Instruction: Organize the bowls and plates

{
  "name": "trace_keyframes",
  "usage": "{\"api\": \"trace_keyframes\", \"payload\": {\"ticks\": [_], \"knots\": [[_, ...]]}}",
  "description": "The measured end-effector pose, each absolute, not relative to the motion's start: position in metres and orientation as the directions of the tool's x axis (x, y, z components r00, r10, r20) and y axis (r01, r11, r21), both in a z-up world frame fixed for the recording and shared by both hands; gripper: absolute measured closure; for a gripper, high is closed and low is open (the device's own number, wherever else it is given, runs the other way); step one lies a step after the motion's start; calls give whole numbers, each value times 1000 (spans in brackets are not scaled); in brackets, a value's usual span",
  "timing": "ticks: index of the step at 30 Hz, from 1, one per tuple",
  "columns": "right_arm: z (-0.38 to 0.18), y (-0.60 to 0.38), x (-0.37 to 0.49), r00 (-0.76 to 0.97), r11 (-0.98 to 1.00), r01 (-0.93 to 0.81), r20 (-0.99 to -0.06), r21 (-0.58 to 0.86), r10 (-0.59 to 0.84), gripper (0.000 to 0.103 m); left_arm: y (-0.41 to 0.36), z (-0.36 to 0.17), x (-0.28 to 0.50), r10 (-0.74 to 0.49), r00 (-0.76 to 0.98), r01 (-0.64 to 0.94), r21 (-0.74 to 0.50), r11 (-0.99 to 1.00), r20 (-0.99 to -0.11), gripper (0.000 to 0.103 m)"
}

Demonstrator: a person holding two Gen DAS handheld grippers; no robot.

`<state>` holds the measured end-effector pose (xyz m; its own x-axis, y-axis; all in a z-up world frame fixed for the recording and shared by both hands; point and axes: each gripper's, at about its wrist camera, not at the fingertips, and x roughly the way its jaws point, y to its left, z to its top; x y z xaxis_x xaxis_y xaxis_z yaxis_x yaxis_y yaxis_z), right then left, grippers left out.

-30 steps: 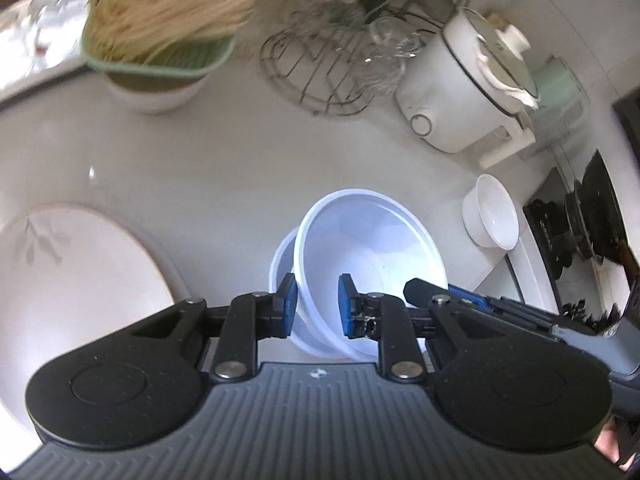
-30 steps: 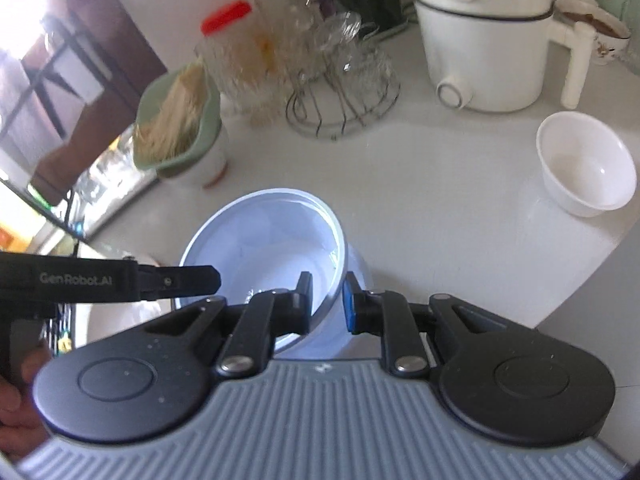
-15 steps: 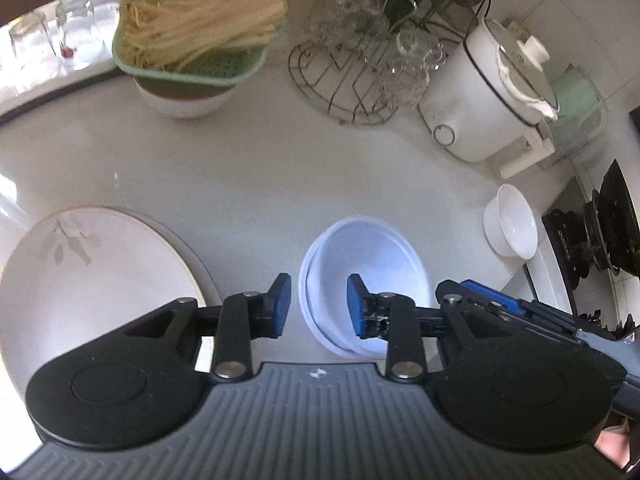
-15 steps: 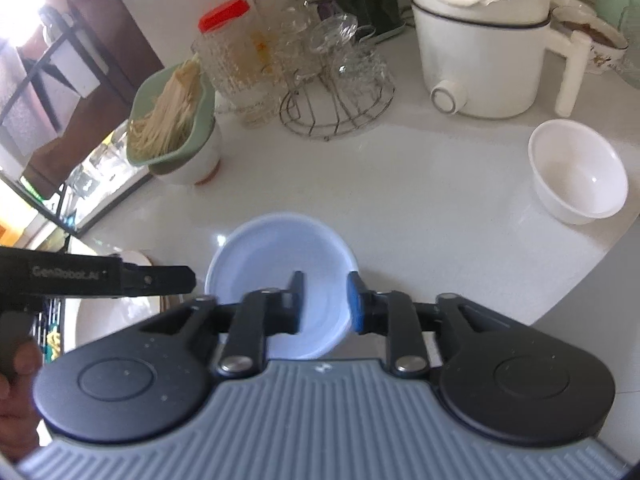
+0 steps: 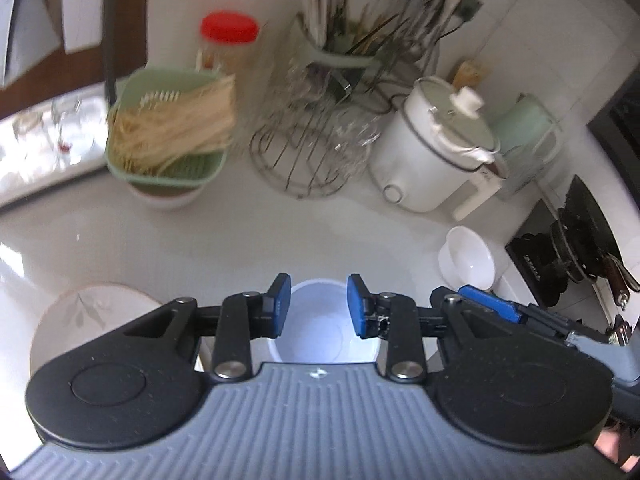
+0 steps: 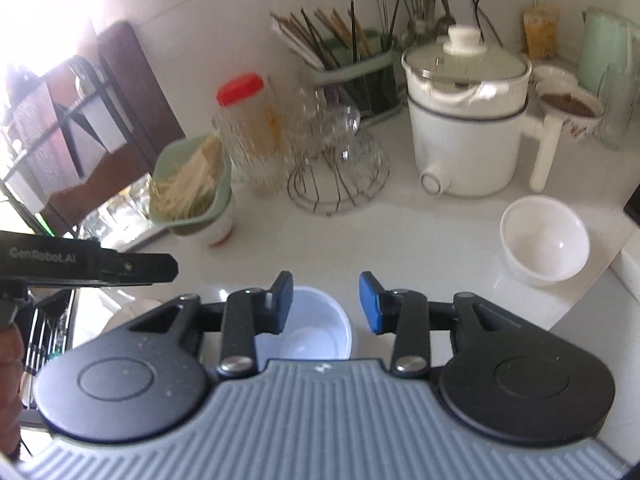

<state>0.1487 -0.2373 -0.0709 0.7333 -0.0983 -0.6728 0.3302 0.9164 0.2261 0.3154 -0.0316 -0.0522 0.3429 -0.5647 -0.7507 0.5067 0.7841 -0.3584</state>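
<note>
Both my tools, left and right, gape empty above the stacked bowls; white bowl sits right-of-frame, nearer the right.

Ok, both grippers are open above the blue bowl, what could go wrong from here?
1. The white bowl sits close to the counter's edge; a clumsy grab by the right gripper could nudge it off.
2. The pot stands just behind it, handle sticking out, so overreaching may bump it.
3. The left gripper hangs over the blue bowl beside the plate; dropping carelessly could clip either.
</note>
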Motion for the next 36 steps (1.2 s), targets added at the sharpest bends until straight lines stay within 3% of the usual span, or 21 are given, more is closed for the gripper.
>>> {"api": "trace_keyframes", "payload": {"ticks": [18,36], "knots": [[-42,-244,103,773,903,381,-603,198,-194,63,-37,-34,281,-645,340,551,-411,726,-684,67],[-35,-322,104,798,902,390,-557,184,-231,63,-126,-30,278,-644,358,582,-378,720,-676,67]]}}
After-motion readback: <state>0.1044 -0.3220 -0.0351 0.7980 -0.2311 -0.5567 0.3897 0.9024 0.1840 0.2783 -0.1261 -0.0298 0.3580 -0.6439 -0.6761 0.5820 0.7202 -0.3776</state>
